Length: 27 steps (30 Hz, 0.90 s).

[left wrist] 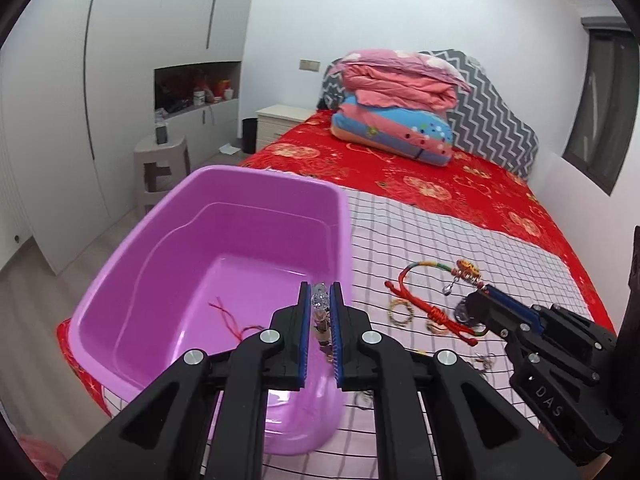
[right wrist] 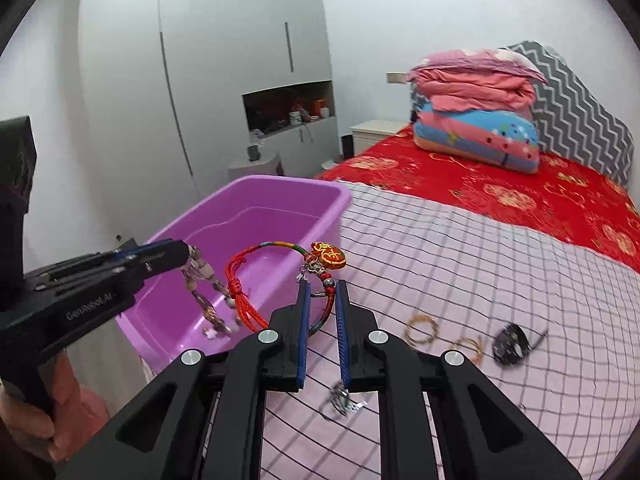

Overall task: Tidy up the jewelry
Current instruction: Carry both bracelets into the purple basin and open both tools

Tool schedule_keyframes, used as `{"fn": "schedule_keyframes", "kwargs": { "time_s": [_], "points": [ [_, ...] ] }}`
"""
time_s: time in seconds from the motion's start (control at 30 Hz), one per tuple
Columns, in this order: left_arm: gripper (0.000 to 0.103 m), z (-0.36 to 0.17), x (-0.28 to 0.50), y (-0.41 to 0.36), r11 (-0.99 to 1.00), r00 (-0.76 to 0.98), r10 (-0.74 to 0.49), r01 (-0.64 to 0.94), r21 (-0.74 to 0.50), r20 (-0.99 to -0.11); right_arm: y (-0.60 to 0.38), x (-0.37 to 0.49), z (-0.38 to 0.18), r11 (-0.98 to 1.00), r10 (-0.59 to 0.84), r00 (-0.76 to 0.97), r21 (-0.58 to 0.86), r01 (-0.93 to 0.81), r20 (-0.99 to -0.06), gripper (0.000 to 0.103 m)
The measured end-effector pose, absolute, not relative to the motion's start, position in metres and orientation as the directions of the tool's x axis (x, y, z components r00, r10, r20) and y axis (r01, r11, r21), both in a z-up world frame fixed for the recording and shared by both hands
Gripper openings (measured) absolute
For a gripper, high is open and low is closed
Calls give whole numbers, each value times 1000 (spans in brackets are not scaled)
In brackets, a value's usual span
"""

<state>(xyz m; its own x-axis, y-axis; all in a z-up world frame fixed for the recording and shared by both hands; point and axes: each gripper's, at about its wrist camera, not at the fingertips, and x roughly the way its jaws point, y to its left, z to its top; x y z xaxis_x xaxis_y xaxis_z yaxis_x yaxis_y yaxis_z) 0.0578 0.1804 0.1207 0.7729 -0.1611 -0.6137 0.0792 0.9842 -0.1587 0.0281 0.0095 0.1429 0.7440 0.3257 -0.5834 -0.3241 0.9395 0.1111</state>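
My left gripper is shut on a strand of pale and clear beads above the purple plastic tub. From the right wrist view that strand dangles from the left gripper into the tub. My right gripper is shut on a red and green cord bracelet with an orange embroidered charm, lifted off the bed beside the tub's right wall. The left wrist view shows the right gripper gripping that bracelet. A red thread lies on the tub's floor.
The tub stands at the left edge of a bed with a checked pink cloth. Two gold rings, a dark round piece and a silver piece lie on the cloth. Folded quilts sit far back. A hand holds the left gripper.
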Motion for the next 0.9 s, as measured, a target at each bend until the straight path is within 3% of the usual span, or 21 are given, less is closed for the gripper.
{"fn": "schedule_keyframes", "kwargs": {
  "time_s": [0.4,0.9],
  "points": [
    [10,86,90,255,981,726,-77,-68,-184,-683,98,82,132,893,396,660,101,-438,-639,12],
    [10,48,109,287,968,644,-30,-171,-183,-765,132,115,101,889,377,582,105,-446,-721,12]
  ]
}}
